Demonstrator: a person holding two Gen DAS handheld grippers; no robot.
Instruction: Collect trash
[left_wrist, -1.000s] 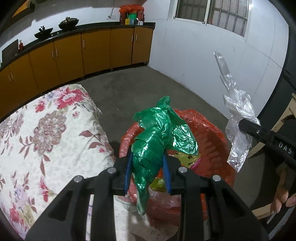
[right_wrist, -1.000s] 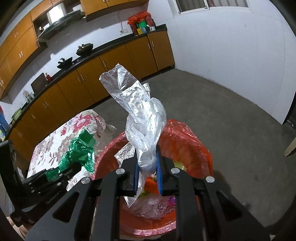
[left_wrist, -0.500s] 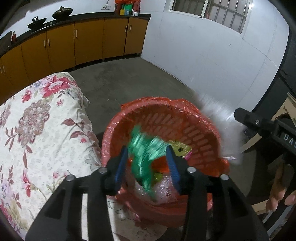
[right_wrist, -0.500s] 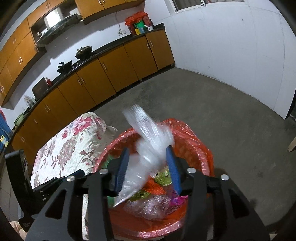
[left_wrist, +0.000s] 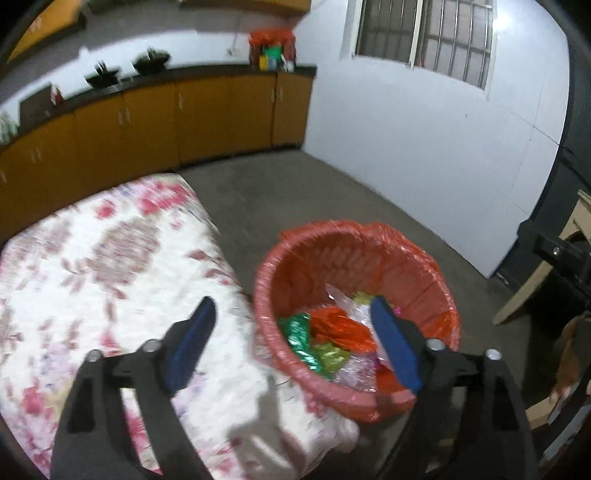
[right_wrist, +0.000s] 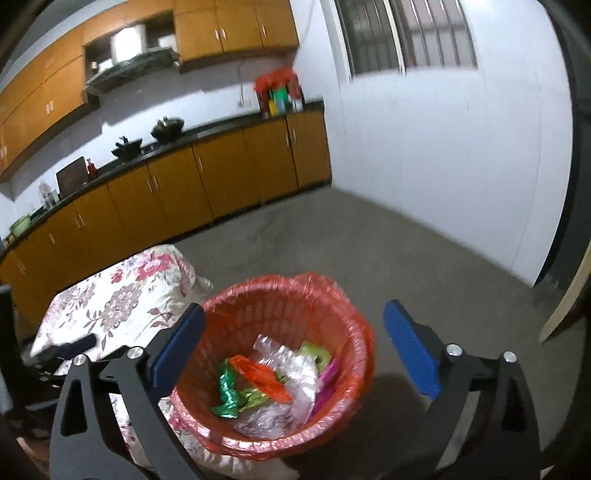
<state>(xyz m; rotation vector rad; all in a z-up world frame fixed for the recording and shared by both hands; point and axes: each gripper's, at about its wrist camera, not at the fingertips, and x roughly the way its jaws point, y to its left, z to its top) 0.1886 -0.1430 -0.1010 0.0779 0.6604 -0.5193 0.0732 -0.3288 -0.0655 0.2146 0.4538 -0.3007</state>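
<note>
Big change: both grippers dumped loads into red basket within last second

- left gripper was clamped on green foil wrapper, jaws now spread wide, nothing held
- right gripper same story, let go of clear plastic bag, wide open, empty
- both bits landed on trash pile inside basket beside floral tablecloth
- guessing this round was done, table looked clear of trash, though blurry

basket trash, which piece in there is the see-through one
The clear plastic bag, crumpled on the right of the pile in the red basket. The green wrapper and orange wrapper beside it are opaque and coloured.
</note>
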